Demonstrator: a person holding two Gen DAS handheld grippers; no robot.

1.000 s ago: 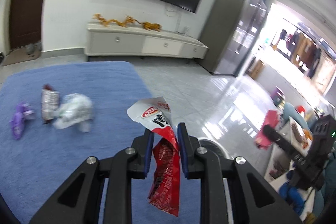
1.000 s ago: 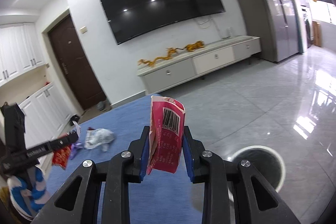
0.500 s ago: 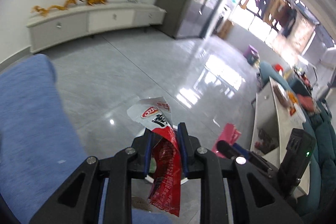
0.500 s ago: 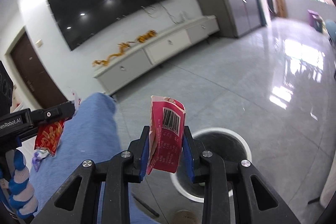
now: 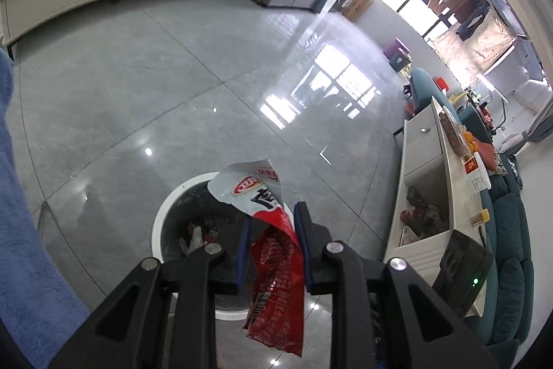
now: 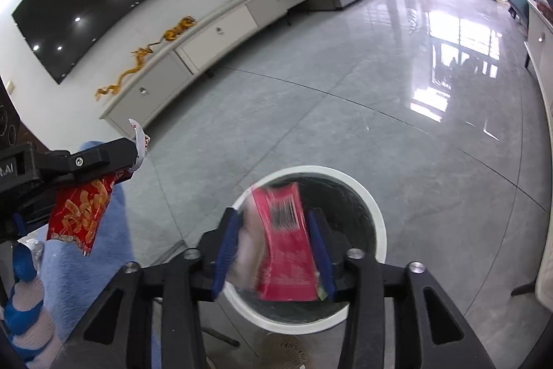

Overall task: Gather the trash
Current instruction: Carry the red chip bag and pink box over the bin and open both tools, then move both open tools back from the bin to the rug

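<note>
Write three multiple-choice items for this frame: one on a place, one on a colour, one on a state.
1. Where is the pink packet?
A. On the blue cloth
B. Between the jaws of the right tongs, over the bin
C. On the TV cabinet

2. What colour is the bin's rim?
A. Black
B. Blue
C. White

3. What state is the bin in?
A. Open, with trash already inside
B. Open and empty
C. Covered by a lid

Answers:
1 B: the right wrist view shows the packet, blurred, in the gap between the jaws, which have just been opening, with the bin's mouth behind it.
2 C: both views show a white ring around the dark inside.
3 A: the left wrist view shows crumpled wrappers at the bottom and no lid.
</note>
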